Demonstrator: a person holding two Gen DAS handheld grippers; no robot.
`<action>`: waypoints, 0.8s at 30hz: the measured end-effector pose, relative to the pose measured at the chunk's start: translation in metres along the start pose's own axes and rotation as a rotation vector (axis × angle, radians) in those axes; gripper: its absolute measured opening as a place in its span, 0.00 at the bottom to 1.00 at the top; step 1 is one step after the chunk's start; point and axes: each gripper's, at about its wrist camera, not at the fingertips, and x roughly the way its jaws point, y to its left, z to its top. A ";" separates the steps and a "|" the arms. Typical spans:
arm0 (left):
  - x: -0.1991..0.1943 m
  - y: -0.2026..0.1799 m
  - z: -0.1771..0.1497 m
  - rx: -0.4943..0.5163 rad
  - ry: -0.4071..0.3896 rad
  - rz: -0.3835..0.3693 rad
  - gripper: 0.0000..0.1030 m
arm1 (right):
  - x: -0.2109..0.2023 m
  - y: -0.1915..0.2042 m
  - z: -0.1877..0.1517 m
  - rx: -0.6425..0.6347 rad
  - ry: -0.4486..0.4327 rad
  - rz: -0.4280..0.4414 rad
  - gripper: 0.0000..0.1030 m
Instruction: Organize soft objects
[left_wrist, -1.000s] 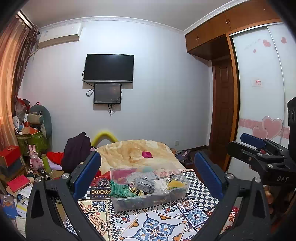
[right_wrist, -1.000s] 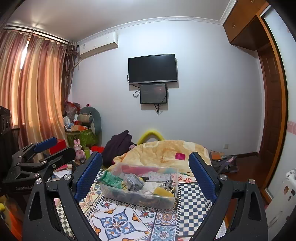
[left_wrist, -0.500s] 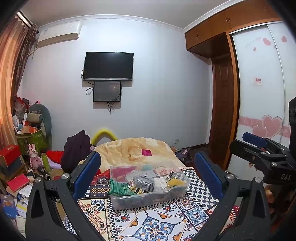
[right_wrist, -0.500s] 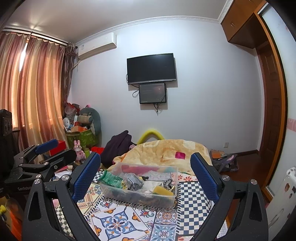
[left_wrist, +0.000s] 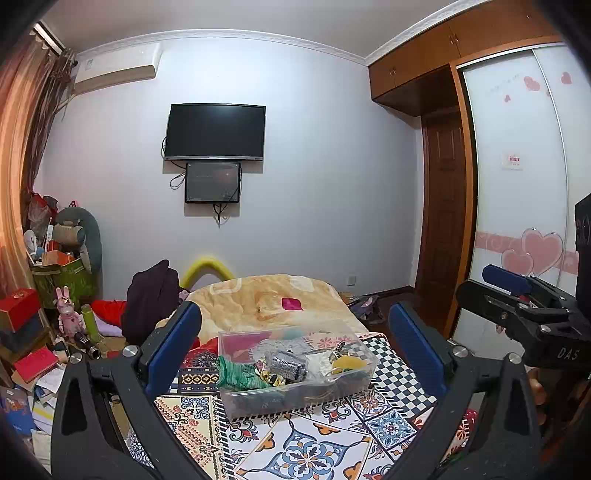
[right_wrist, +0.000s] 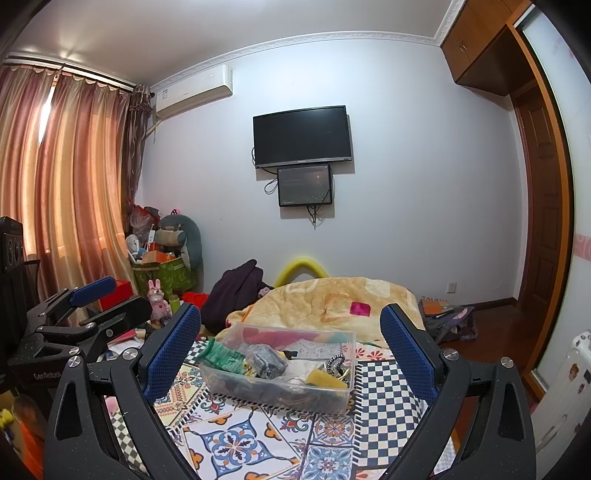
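Note:
A clear plastic bin (left_wrist: 343, 384) sits on a patterned bedspread (left_wrist: 306, 446). It holds a green knit piece (left_wrist: 238, 373), a grey bundle (left_wrist: 288, 363), a yellow sponge-like piece (left_wrist: 349, 362) and other small items. My left gripper (left_wrist: 295, 332) is open and empty, held above and in front of the bin. My right gripper (right_wrist: 290, 330) is open and empty, also in front of the bin (right_wrist: 332, 397). Each gripper shows at the edge of the other's view: the right one (left_wrist: 524, 299) and the left one (right_wrist: 92, 306).
A beige blanket (left_wrist: 266, 299) with a pink square lies beyond the bin. Dark clothes (left_wrist: 151, 295) and a yellow foam tube (left_wrist: 207, 267) lie at the bed's far end. Boxes, books and toys (left_wrist: 55, 314) crowd the left floor. A wardrobe (left_wrist: 517, 221) stands right.
Both views have drifted slightly; the bin sits a touch lower in the left wrist view. Both grippers stay open and empty.

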 end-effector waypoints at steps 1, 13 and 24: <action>0.000 0.000 0.000 0.000 0.000 0.000 1.00 | 0.000 0.000 0.000 0.000 0.000 0.000 0.95; -0.001 -0.001 0.000 -0.003 0.003 -0.003 1.00 | -0.002 0.001 0.000 0.003 0.003 0.003 0.95; -0.002 -0.002 0.000 -0.002 0.006 -0.016 1.00 | -0.001 0.000 0.000 0.005 0.002 0.002 1.00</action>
